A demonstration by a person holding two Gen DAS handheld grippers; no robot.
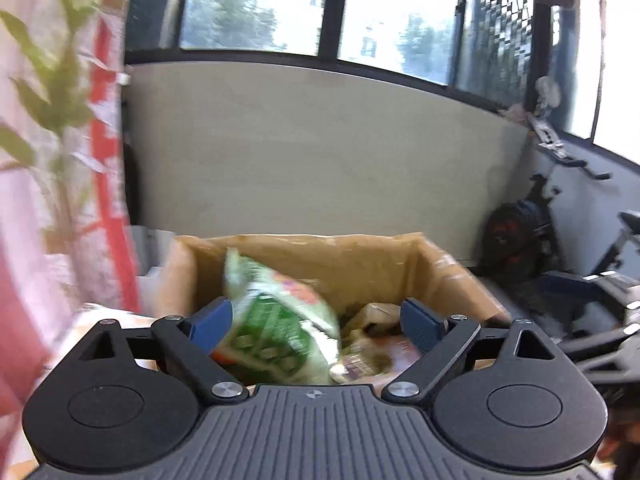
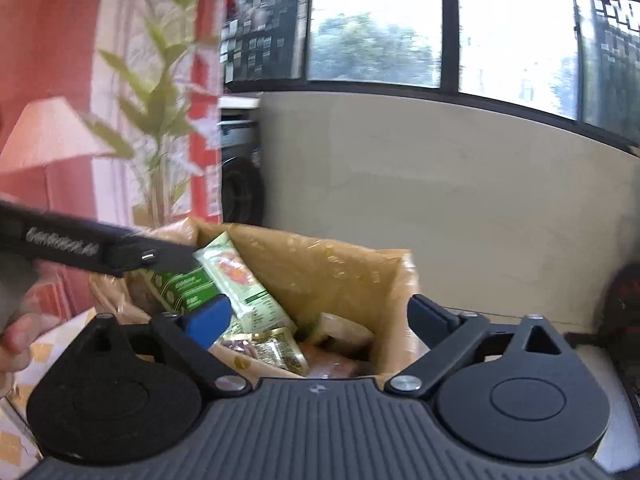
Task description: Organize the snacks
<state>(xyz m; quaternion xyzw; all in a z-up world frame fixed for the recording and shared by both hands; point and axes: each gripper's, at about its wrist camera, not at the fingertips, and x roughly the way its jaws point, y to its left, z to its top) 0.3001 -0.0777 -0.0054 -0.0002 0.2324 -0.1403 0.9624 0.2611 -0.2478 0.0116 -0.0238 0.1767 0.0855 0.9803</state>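
Note:
An open cardboard box (image 1: 320,256) stands just ahead of both grippers and holds several snack packets. A green and white snack bag (image 1: 276,320), blurred, sits tilted over the box between the wide-apart pads of my left gripper (image 1: 318,320), close to the left pad (image 1: 212,322); the right pad stands clear of it. In the right wrist view the same green bag (image 2: 228,276) leans against the box (image 2: 320,264) wall above a gold packet (image 2: 280,350). My right gripper (image 2: 320,320) is open over the box with nothing gripped. The left tool's black body (image 2: 80,248) reaches in from the left.
A leafy plant (image 2: 160,100) and a red and white curtain (image 1: 104,160) stand left of the box. A beige wall panel (image 1: 320,148) under windows lies behind it. An exercise bike (image 1: 580,272) and a dark backpack (image 1: 516,236) sit to the right. A hand (image 2: 16,340) shows at the left edge.

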